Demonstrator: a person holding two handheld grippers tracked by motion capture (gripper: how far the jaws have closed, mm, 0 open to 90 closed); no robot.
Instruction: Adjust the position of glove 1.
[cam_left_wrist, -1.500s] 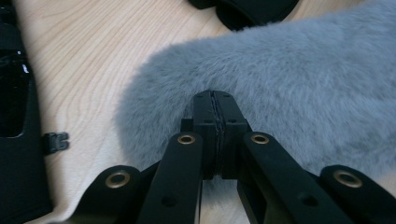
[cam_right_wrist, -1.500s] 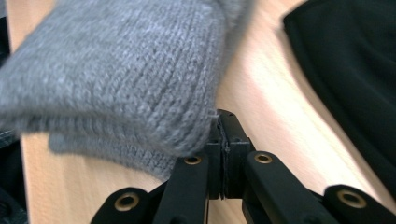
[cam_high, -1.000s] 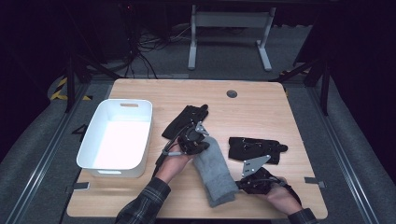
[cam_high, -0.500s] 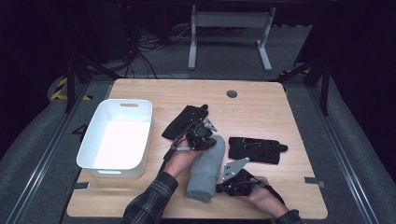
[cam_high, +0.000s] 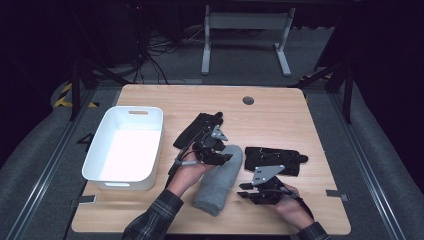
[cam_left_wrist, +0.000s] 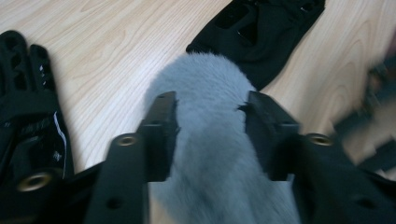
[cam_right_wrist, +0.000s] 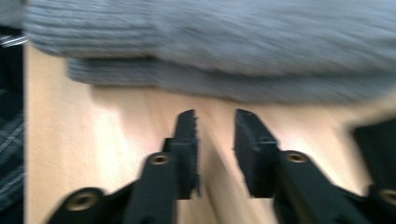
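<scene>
Letting go with both jaw pairs just parted, left gripper (cam_high: 224, 156) and right gripper (cam_high: 243, 190) empty, the folded grey sock (cam_high: 220, 180) at center-bottom could flop open.

1. Left gripper (cam_high: 216, 155) sits above the bench, held by the left hand (cam_high: 187, 172) on a forearm in a plaid sleeve rising from the bottom edge. Its fingers (cam_left_wrist: 159, 135) have just been opening and stand apart, pressing on nothing.
2. Right gripper (cam_high: 250, 190) lies low in the right hand (cam_high: 287, 202), pointing left. Its fingers (cam_right_wrist: 186, 144) have just been opening, with nothing between them.
</scene>
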